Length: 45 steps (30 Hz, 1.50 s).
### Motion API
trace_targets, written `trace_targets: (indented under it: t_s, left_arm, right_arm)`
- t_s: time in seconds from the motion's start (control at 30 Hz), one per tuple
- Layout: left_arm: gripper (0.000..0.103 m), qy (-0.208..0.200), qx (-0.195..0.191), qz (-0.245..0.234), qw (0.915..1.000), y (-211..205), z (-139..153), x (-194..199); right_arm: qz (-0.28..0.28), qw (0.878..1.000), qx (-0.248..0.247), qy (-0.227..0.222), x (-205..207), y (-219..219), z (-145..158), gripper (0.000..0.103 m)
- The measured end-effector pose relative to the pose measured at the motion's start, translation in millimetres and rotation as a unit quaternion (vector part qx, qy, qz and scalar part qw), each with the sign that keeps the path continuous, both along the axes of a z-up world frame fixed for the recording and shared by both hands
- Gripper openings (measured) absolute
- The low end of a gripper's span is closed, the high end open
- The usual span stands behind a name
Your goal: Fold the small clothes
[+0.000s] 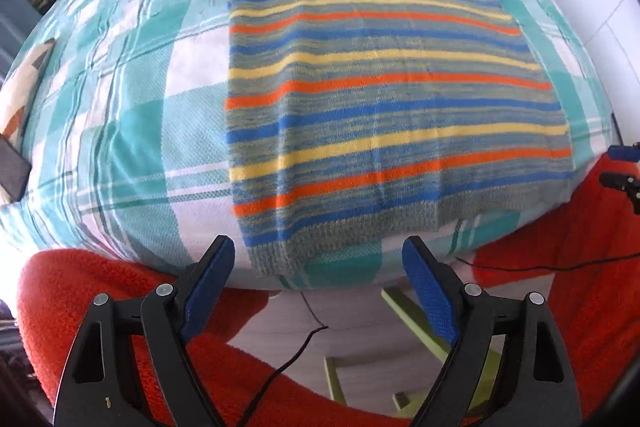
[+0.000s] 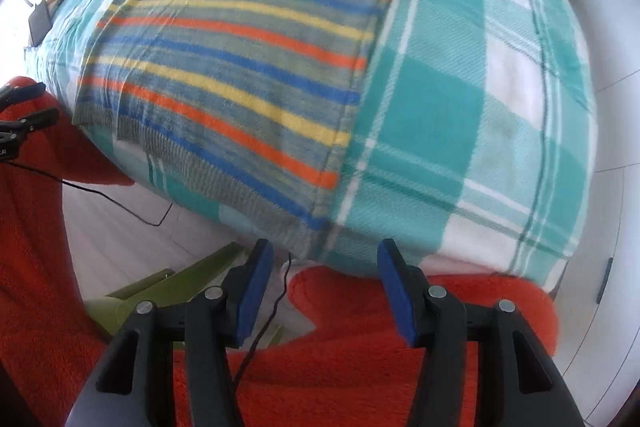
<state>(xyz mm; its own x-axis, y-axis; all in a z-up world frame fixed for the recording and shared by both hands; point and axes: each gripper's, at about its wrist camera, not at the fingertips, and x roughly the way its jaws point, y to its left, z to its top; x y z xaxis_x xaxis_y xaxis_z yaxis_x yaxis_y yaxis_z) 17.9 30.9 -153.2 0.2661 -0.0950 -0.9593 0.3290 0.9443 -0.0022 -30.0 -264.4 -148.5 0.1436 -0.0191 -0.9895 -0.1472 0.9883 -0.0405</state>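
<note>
A striped knit sweater (image 1: 384, 99) in grey, blue, yellow and orange lies flat on a teal and white checked blanket (image 1: 132, 131), hem toward me, both short sleeves folded inward at the far end. My left gripper (image 1: 318, 255) hangs open above the hem's left part with nothing between its blue pads. In the right wrist view the same sweater (image 2: 240, 75) fills the left half, and my right gripper (image 2: 325, 259) stands open off the hem's right corner, holding nothing. The right gripper's tip (image 1: 624, 167) shows at the left view's right edge.
A dark phone (image 1: 12, 175) lies at the blanket's left edge. Red fleece sleeves (image 1: 80, 307) frame the bottom of both views. Below the table's near edge are a green chair frame (image 1: 420, 339), a thin black cable (image 1: 288, 359) and a white tiled floor (image 2: 608, 187).
</note>
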Motion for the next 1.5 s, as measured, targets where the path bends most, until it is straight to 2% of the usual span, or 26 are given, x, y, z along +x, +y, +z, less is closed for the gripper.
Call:
trace_targets:
  t_s: [0.07,0.13,0.2,0.23,0.3,0.37,0.5,0.53,0.57,0.6,0.63,0.7,0.8,0.87,0.93,1.07,1.17,1.23,1.3,1.37,1.4,1.43,1.5]
  left_arm:
    - [0.09,-0.027,-0.016,0.021,0.9993,5.1,17.6,15.0]
    - [0.09,-0.051,-0.025,0.041,0.9976,2.7,27.0,34.4]
    - [0.09,-0.058,-0.037,0.062,0.9957,-0.1,25.5,53.9]
    - [0.09,-0.053,-0.043,0.071,0.9951,-0.6,22.5,61.1]
    - [0.09,-0.044,-0.055,0.081,0.9942,-2.6,14.1,71.0]
    - [0.09,-0.043,-0.051,0.084,0.9942,-12.3,11.8,68.8]
    - [0.09,-0.027,-0.025,0.09,0.9953,-16.8,-2.3,58.3]
    - [0.09,-0.021,-0.023,0.094,0.9951,-14.6,-5.9,55.6]
    - [0.09,-0.012,-0.023,0.098,0.9949,-11.8,-10.9,53.4]
    - [0.09,-0.005,-0.021,0.102,0.9946,-8.5,-14.8,51.8]
    - [0.089,0.0,-0.017,0.105,0.9943,-5.0,-18.3,50.1]
    - [0.089,0.003,-0.015,0.111,0.9938,1.2,-21.5,48.5]
    - [0.089,0.002,-0.024,0.116,0.993,5.6,-22.8,48.8]
    - [0.089,0.001,-0.034,0.118,0.9925,3.4,-22.1,51.4]
    - [0.089,0.001,-0.048,0.113,0.9925,-1.9,-21.1,53.1]
    - [0.089,-0.001,-0.043,0.086,0.9953,-20.5,-19.1,50.4]
    - [0.089,-0.008,-0.035,0.07,0.9969,-28.8,-15.6,45.5]
    - [0.089,-0.008,-0.031,0.068,0.9972,-29.2,-14.7,43.0]
    - [0.089,-0.006,-0.031,0.071,0.997,-27.0,-15.5,41.5]
    - [0.089,0.0,-0.033,0.076,0.9965,-24.6,-18.7,42.3]
    - [0.089,0.004,-0.033,0.079,0.9963,-23.5,-20.3,43.0]
    - [0.089,0.006,-0.033,0.081,0.9961,-22.8,-21.4,42.5]
    - [0.089,0.005,-0.03,0.082,0.9962,-22.0,-22.4,42.2]
  right_arm:
    - [-0.018,0.997,-0.024,-0.065,16.2,-30.5,45.9,0.055]
    - [-0.031,0.989,-0.06,-0.134,45.4,-52.8,83.1,0.064]
    - [-0.021,0.981,-0.078,-0.178,86.8,-62.0,96.9,0.068]
    - [-0.008,0.979,-0.073,-0.19,112.8,-60.8,94.0,0.068]
    - [0.025,0.979,-0.041,-0.199,162.4,-52.6,77.8,0.068]
    - [0.06,0.976,-0.019,-0.208,205.3,-37.6,50.7,0.067]
    - [0.095,0.973,-0.052,-0.204,275.5,-12.1,-22.8,0.066]
    - [0.099,0.974,-0.065,-0.191,288.4,-12.4,-41.9,0.056]
    - [0.099,0.978,-0.068,-0.171,299.0,-17.0,-57.1,0.041]
    - [0.085,0.981,-0.047,-0.165,300.5,-28.3,-61.7,0.015]
    - [0.056,0.983,-0.024,-0.174,300.7,-43.2,-54.2,0.005]
    - [-0.018,0.977,0.013,-0.213,292.5,-84.7,-23.0,0.005]
    - [-0.154,0.951,0.074,-0.256,260.4,-177.0,24.6,0.005]
    - [-0.238,0.929,0.108,-0.261,236.7,-238.9,40.0,0.005]
    - [-0.292,0.914,0.125,-0.252,219.4,-283.7,40.0,0.005]
    - [-0.334,0.901,0.188,-0.203,207.0,-315.0,7.5,0.005]
    - [-0.366,0.88,0.236,-0.191,201.3,-320.0,-23.6,0.007]
    - [-0.383,0.862,0.272,-0.19,194.3,-322.3,-40.3,0.014]
    - [-0.39,0.851,0.297,-0.19,190.1,-322.3,-53.5,0.024]
    - [-0.39,0.85,0.301,-0.188,187.4,-320.7,-61.7,0.023]
    - [-0.388,0.855,0.291,-0.185,187.0,-318.3,-62.1,0.006]
    - [-0.387,0.865,0.262,-0.184,185.5,-316.5,-58.2,0.002]
    - [-0.398,0.867,0.226,-0.194,176.9,-318.9,-47.3,0.002]
